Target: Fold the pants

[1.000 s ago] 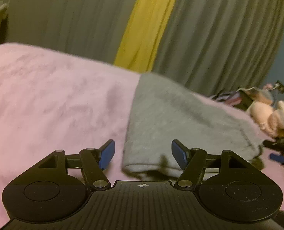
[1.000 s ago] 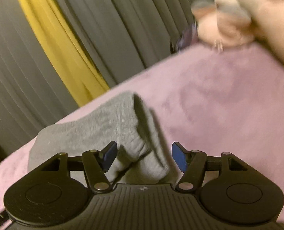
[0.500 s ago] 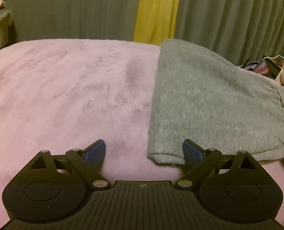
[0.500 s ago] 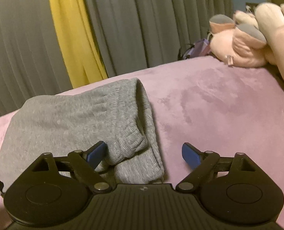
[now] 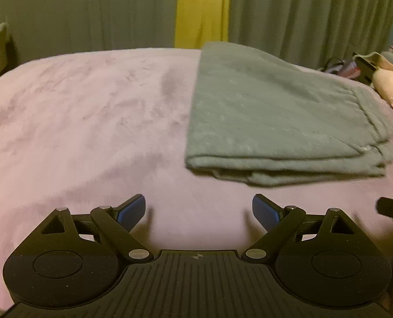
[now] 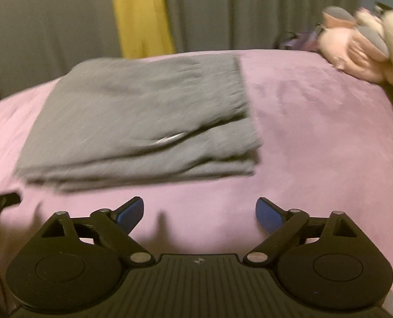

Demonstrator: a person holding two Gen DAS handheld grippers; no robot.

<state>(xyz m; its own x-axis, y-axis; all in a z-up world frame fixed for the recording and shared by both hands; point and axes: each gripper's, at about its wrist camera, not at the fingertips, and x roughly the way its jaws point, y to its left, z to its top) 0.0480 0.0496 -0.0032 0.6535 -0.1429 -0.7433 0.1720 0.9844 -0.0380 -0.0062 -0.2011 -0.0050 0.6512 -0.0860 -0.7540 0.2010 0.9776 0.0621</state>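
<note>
No writing is legible anywhere. The folded grey pants [image 5: 276,122] lie on the pink bed [image 5: 77,132], ahead and right of the left tongs [image 5: 198,212], ahead and left of the right tongs [image 6: 199,212]. Both tongs stand apart, empty, bare blanket between them and the pants' near edge.

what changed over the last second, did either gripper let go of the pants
Both backed away: a second ago the left gripper and right gripper sat at the near edge of the folded grey knit pants; now pink fleece blanket shows between. Both opened wider. No grip was visible earlier. The pants stay folded, the plush toys unmoved.
</note>
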